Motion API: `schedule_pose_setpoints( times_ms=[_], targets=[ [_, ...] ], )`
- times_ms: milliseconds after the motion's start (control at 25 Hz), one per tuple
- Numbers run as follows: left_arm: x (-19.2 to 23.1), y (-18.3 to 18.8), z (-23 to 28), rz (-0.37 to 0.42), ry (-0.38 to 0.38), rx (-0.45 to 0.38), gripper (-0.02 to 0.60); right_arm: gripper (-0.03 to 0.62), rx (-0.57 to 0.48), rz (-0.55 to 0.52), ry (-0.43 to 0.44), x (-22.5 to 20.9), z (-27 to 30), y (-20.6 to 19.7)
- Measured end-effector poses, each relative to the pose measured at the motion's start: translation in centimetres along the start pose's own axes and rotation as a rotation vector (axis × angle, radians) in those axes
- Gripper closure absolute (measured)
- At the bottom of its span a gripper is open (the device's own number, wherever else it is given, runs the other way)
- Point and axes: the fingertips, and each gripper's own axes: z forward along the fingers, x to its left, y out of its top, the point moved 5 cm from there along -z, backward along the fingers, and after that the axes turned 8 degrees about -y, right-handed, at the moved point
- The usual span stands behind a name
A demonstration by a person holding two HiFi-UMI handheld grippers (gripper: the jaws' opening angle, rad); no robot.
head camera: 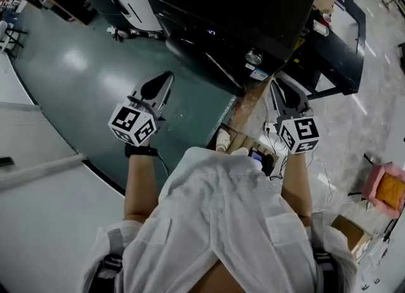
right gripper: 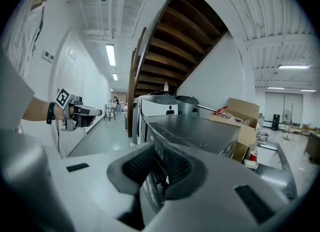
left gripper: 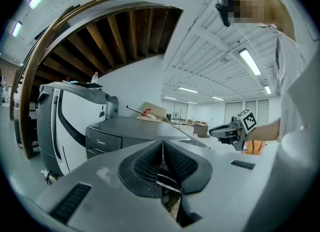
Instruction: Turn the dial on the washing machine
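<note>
The dark washing machine [head camera: 240,7] stands ahead of me, and its round silver dial [head camera: 254,56] sits on the front panel near the right corner. My left gripper [head camera: 168,78] hovers over the green floor, left of the machine and well short of the dial, jaws shut and empty. My right gripper [head camera: 277,85] is a little below and right of the dial, apart from it, also shut on nothing. In the left gripper view the machine [left gripper: 125,131] lies beyond the closed jaws [left gripper: 162,143]. In the right gripper view its front panel [right gripper: 195,131] shows just past the jaws [right gripper: 152,146].
A white appliance [left gripper: 55,121] stands behind the washing machine, under a wooden staircase [right gripper: 175,35]. An open cardboard box [right gripper: 242,113] and a red cup [right gripper: 253,156] lie on the machine's right. Cables [head camera: 266,137] trail by my feet, and a pink stool [head camera: 386,187] is at right.
</note>
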Motion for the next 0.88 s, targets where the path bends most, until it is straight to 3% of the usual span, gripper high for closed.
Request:
schedule_pose_setpoints(
  times_ms=[320,520,880],
  targets=[
    [1.0,-0.5,4.2,-0.017,-0.022,0.042,0.565,0.468,0.087,-0.041,0.074,-0.7,7.9,-1.5],
    [1.3,-1.0,5.3,-0.023,-0.034,0.067,0.565,0.424,0.153,-0.125,0.11,0.4,11.8,-2.4],
    [1.6,-1.6,6.2,-0.037,-0.043,0.091,0.565,0.404,0.28,-0.255,0.104,1.2,15.1,-4.4]
  ],
)
